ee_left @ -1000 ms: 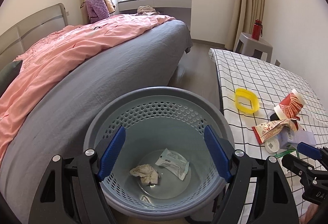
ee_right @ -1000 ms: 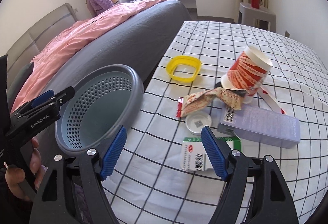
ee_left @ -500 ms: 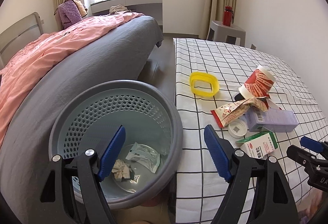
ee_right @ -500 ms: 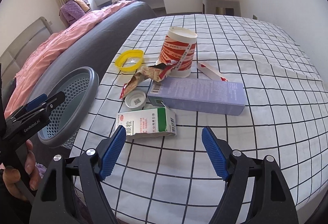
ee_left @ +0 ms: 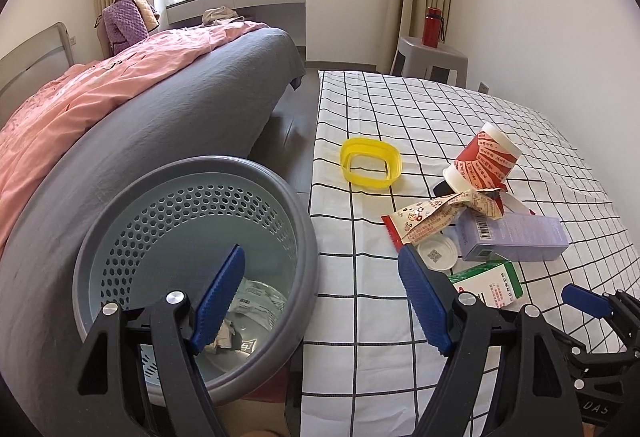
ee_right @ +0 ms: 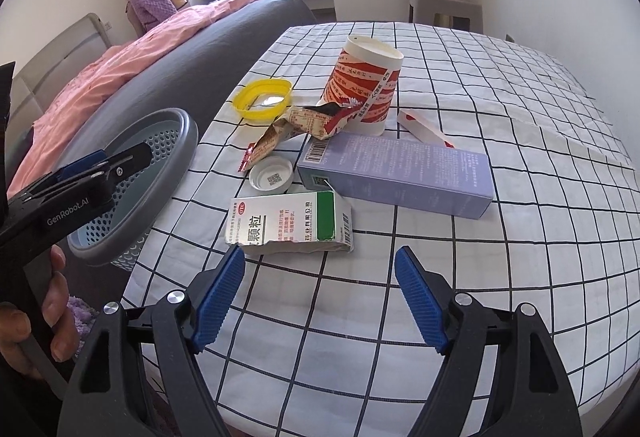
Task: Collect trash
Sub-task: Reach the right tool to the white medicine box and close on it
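A grey perforated waste basket (ee_left: 120, 213) stands beside the checked table (ee_left: 400, 109), with crumpled paper (ee_left: 224, 335) and a wrapper inside; it also shows in the right wrist view (ee_right: 188, 141). On the table lie a green-and-white medicine box (ee_right: 288, 225), a lilac box (ee_right: 400, 173), a red-and-white paper cup (ee_right: 364, 85), a snack wrapper (ee_right: 288, 125), a white cap (ee_right: 272, 177) and a yellow ring (ee_right: 264, 99). My left gripper (ee_left: 320, 301) is open and empty over the basket's right rim. My right gripper (ee_right: 320, 301) is open and empty just in front of the medicine box.
A bed with a grey cover and pink duvet (ee_left: 100, 89) lies left of the basket. A grey stool (ee_left: 432, 57) with a red bottle (ee_left: 434, 21) stands by the far wall. A narrow floor gap separates bed and table.
The left gripper has swung right, from over the basket's middle to its right rim. The right gripper has moved right and closer to the medicine box.
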`<state>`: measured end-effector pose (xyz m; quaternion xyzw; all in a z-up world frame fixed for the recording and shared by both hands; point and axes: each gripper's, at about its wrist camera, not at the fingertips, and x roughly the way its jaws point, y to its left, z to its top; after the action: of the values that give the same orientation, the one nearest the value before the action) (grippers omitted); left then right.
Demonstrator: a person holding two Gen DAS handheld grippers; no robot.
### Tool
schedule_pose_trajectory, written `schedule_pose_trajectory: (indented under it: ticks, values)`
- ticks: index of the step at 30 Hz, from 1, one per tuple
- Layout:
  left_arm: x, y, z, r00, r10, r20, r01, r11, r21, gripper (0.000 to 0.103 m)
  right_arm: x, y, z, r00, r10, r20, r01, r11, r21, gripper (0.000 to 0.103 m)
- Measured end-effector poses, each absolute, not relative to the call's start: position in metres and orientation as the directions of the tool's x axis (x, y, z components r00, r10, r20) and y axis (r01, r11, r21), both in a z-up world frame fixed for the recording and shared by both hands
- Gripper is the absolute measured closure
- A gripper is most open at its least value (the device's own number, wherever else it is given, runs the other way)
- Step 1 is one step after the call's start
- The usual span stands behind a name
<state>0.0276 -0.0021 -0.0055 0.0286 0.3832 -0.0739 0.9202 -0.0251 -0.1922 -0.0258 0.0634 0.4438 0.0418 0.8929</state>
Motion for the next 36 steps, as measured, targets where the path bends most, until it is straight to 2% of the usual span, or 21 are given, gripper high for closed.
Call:
schedule_pose_trajectory:
  ticks: [12, 25, 29, 36]
  values:
    - [0.024, -0.031, -0.019, 0.657, -0.148, -0.739, 0.231, 0.973, 0.011, 0.027, -0.037, -0.24, -0.014, 0.63, 0.061, -0.774, 0.09, 0.984, 0.151, 0.026]
    - [0.026, -0.021, -0.01, 0.693, -0.102, -0.714, 0.173, 0.984, 0.028, 0.027, -0.021, -0.201, -0.034, 0.593, 0.154, -0.79, -0.01, 0.983, 0.184, 0.026]
    - [0.028, -0.008, -0.007, 0.703, -0.085, -0.706, 0.144, 0.989, 0.025, 0.027, -0.01, -0.186, -0.037, 0.592, 0.172, -0.788, -0.04, 0.982, 0.184, 0.014]
    - [0.031, 0.015, -0.007, 0.698, -0.061, -0.713, 0.106, 0.994, 0.018, 0.027, 0.012, -0.164, -0.048, 0.568, 0.172, -0.805, -0.066, 0.984, 0.164, 0.009]
